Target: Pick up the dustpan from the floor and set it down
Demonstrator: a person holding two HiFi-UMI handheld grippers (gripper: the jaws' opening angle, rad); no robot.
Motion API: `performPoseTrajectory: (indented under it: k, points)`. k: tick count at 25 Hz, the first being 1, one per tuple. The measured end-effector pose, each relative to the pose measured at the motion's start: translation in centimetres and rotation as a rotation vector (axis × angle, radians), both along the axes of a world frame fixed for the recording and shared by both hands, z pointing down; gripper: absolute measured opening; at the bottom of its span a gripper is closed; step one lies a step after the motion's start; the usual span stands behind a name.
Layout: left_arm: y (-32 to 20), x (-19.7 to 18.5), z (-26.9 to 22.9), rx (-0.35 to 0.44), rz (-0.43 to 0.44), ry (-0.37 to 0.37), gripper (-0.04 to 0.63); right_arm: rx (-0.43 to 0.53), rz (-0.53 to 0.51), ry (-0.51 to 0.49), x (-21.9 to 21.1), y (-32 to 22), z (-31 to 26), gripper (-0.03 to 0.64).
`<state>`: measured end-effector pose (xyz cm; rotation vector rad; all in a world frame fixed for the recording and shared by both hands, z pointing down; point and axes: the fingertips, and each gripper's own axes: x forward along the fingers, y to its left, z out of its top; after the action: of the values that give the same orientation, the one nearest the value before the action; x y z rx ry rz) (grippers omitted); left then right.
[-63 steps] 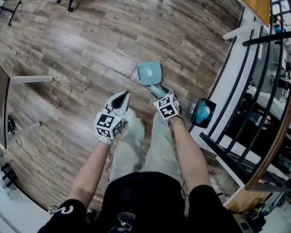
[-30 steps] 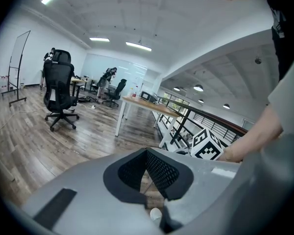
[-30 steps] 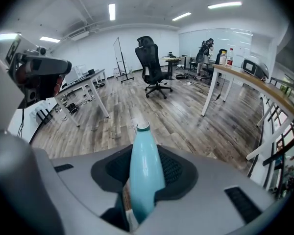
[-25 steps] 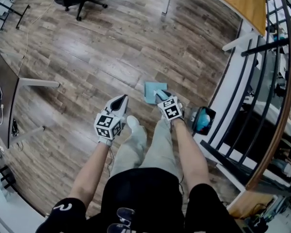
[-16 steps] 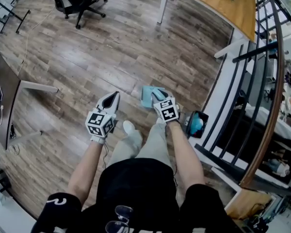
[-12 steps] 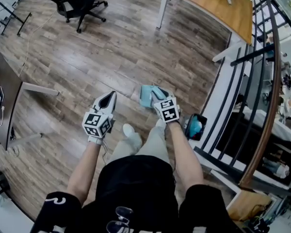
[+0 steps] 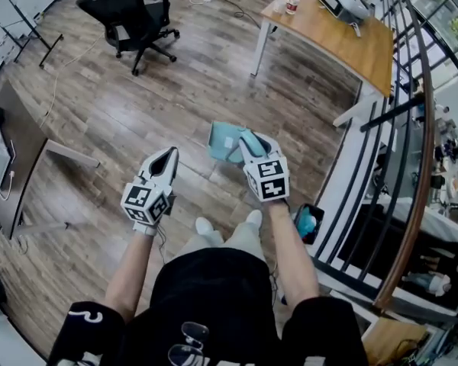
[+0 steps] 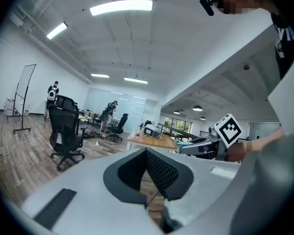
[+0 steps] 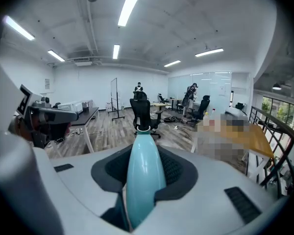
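The teal dustpan (image 7: 223,142) hangs above the wooden floor, its pan pointing away from me. My right gripper (image 7: 248,140) is shut on its handle. In the right gripper view the teal handle (image 9: 144,180) runs up between the dark pads (image 9: 179,173) of the right gripper (image 9: 146,155). My left gripper (image 7: 168,155) is held to the left of the dustpan, apart from it. Its jaws meet in a narrow V with nothing between them, as the left gripper view shows for the left gripper (image 8: 147,153).
A wooden desk (image 7: 343,29) with small items stands ahead on the right. A black office chair (image 7: 130,14) is ahead on the left. A dark railing (image 7: 412,128) runs along the right. A black bin (image 7: 305,221) with teal contents sits by my right foot. A dark table (image 7: 8,151) is on the left.
Both grippers have risen as the person stands up. The dustpan has come up off the floor in the right gripper. More of the room now shows ahead.
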<state>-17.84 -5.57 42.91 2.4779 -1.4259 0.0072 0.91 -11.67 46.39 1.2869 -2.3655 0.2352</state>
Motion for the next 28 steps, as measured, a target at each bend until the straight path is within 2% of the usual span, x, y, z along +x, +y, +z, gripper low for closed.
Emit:
performPoseTrajectory:
  k: [5, 10, 28]
  points:
    - [-0.3, -1.3, -3.4, 0.048, -0.018, 0.004, -0.005, 0.062, -0.028, -0.01, -2.0, -0.5, -5.7, 0.112]
    - [-0.4, -1.9, -4.6, 0.065, -0.03, -0.002, -0.005, 0.113, -0.039, -0.023, -2.8, -0.8, -7.6, 0.112]
    - [-0.3, -3.4, -4.1, 0.056, -0.024, 0.007, -0.005, 0.026, -0.044, 0.015, -3.7, 0.7, -3.2, 0.11]
